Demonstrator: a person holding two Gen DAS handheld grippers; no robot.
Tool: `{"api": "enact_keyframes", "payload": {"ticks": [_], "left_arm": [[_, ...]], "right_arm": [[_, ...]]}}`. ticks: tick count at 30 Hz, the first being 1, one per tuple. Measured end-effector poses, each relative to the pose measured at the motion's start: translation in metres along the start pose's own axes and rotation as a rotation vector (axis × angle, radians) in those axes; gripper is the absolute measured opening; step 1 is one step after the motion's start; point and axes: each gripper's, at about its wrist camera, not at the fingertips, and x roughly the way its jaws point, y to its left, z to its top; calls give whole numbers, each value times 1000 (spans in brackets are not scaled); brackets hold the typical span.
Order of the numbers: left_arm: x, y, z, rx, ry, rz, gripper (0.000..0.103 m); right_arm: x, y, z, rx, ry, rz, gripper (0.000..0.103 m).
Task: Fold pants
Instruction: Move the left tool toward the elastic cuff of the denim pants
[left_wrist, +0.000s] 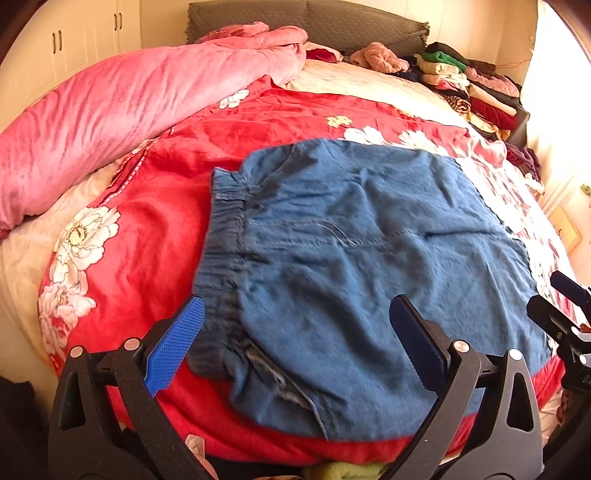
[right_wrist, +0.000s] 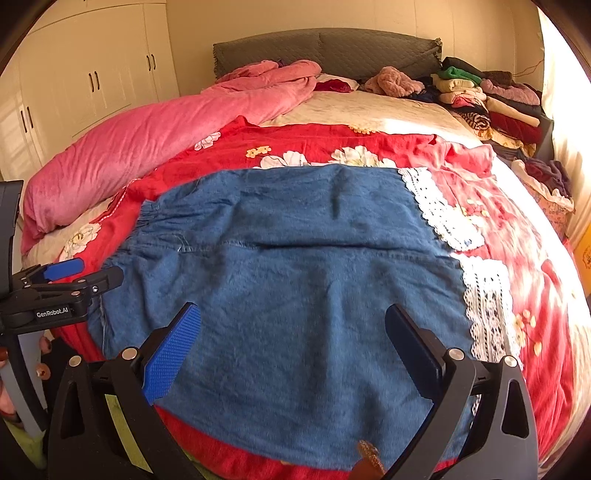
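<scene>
Blue denim pants (left_wrist: 362, 251) lie spread flat on the red floral blanket (left_wrist: 155, 206), elastic waistband to the left and white lace hems (right_wrist: 443, 214) to the right. My left gripper (left_wrist: 295, 343) is open and empty, held over the waistband end near the bed's front edge. My right gripper (right_wrist: 291, 347) is open and empty over the middle of the pants (right_wrist: 295, 266). Each gripper shows at the edge of the other's view: the right gripper (left_wrist: 569, 306) on the right, the left gripper (right_wrist: 62, 280) on the left.
A pink quilt (left_wrist: 110, 110) lies bunched along the bed's left side. Stacked clothes (right_wrist: 487, 99) sit at the far right by the grey headboard (right_wrist: 325, 48). A cream wardrobe (right_wrist: 85, 85) stands at the left wall. A bright window is at the right.
</scene>
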Motion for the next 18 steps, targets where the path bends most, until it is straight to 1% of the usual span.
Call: {"api": "enact_keyframes", "payload": {"ticks": [8,15,18], "left_arm": [[13,24,23,-47,6,23,94],[29,45,47,-75,22,34,94],[37,57,58,-95,24,44,94]], "right_arm": [[21,-1,31,-26,4,17,99],[48,-9,60,-15,25,48,99],[59,-10,72,-37,23,54,99]]}}
